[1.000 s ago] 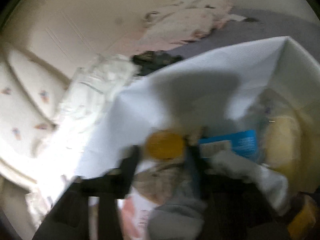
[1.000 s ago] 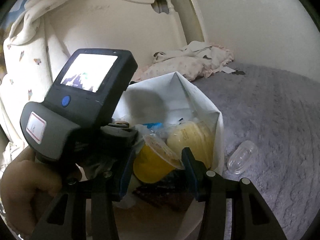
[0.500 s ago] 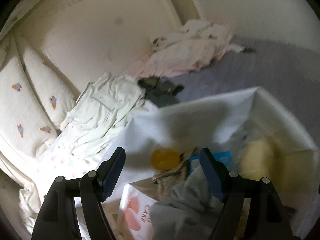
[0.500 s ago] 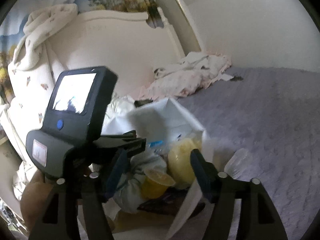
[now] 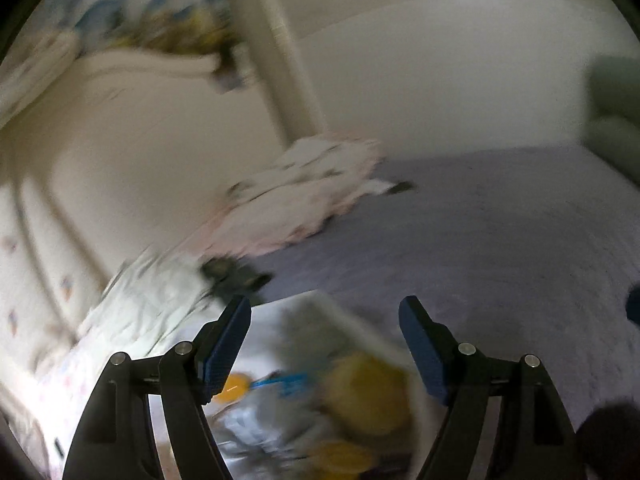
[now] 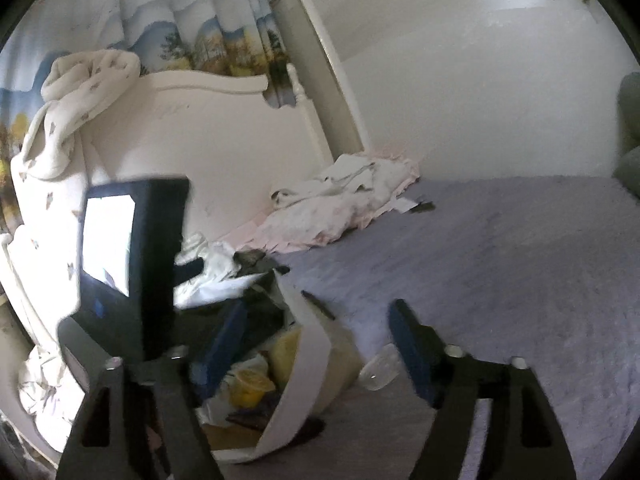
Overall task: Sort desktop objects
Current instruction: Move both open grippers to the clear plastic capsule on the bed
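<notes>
A white open bag (image 6: 308, 332) stands on the purple bedspread (image 6: 500, 280), holding a yellow cup (image 6: 250, 386), a pale yellow pack (image 6: 284, 352) and other blurred items. My right gripper (image 6: 316, 340) hovers above the bag's right rim; its jaws are opening and no pad touches anything. In the blurred left wrist view my left gripper (image 5: 324, 336) is open and empty above the same bag (image 5: 280, 312), whose yellow contents (image 5: 360, 396) show below it. The left gripper's screen housing (image 6: 152, 240) rises to the left of the bag.
A clear plastic cup (image 6: 378, 368) lies on the bedspread just right of the bag, and a dark pen (image 6: 318, 304) behind its rim. Crumpled white and pink bedding (image 6: 344, 204) lies by the white headboard (image 6: 200, 140). Light clothes (image 5: 148, 304) are heaped left of the bag.
Both grippers have lifted up and back out of the bag. The right gripper let go of the yellow cup, which now sits in the bag. Both pairs of jaws stand wider.
</notes>
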`<state>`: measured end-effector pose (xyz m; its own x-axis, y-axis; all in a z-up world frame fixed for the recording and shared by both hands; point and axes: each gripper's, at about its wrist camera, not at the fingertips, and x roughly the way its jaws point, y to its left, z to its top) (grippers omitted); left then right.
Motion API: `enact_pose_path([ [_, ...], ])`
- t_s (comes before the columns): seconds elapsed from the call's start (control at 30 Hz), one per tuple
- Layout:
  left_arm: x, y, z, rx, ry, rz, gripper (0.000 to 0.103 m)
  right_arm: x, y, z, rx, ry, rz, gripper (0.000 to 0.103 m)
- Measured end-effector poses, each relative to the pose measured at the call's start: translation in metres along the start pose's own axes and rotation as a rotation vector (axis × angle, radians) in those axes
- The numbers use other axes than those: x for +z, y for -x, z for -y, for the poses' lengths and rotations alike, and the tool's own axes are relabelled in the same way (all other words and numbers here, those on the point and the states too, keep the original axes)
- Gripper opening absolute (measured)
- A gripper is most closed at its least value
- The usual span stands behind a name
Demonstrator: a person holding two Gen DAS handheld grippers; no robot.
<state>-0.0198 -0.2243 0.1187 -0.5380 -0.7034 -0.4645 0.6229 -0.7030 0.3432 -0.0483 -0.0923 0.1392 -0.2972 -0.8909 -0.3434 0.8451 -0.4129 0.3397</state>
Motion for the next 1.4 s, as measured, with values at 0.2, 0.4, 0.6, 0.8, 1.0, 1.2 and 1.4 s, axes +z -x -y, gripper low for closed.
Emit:
enact_pose_path([
  [0.2, 0.002, -0.005, 0.044, -0.173, -0.032, -0.039, 0.079, 0.003, 0.011, 0.026, -0.114, 0.004, -0.041, 0.081],
  [0.4, -0.001, -0.01, 0.071, -0.355, -0.012, -0.101, 0.079, 0.002, 0.011, 0.059, -0.119, -0.097, -0.142, 0.082],
  [0.6, -0.003, -0.015, 0.09, -0.547, 0.021, -0.144, 0.079, -0.001, 0.015, 0.082, -0.209, -0.166, -0.197, 0.083],
  [0.8, -0.016, -0.044, 0.12, -0.56, 0.049, -0.269, 0.079, -0.007, 0.007, 0.121, -0.245, -0.331, -0.238, 0.083],
  [1.0, -0.031, -0.062, 0.149, -0.462, 0.057, -0.331, 0.079, -0.021, 0.004, 0.156, -0.298, -0.422, -0.282, 0.081],
  [1.2, -0.035, -0.073, 0.139, -0.37, 0.05, -0.313, 0.079, -0.031, -0.008, 0.173, -0.259, -0.506, -0.304, 0.076],
  [1.4, -0.034, -0.096, 0.094, -0.392, 0.094, -0.295, 0.079, -0.032, -0.015, 0.171, -0.227, -0.525, -0.325, 0.076],
])
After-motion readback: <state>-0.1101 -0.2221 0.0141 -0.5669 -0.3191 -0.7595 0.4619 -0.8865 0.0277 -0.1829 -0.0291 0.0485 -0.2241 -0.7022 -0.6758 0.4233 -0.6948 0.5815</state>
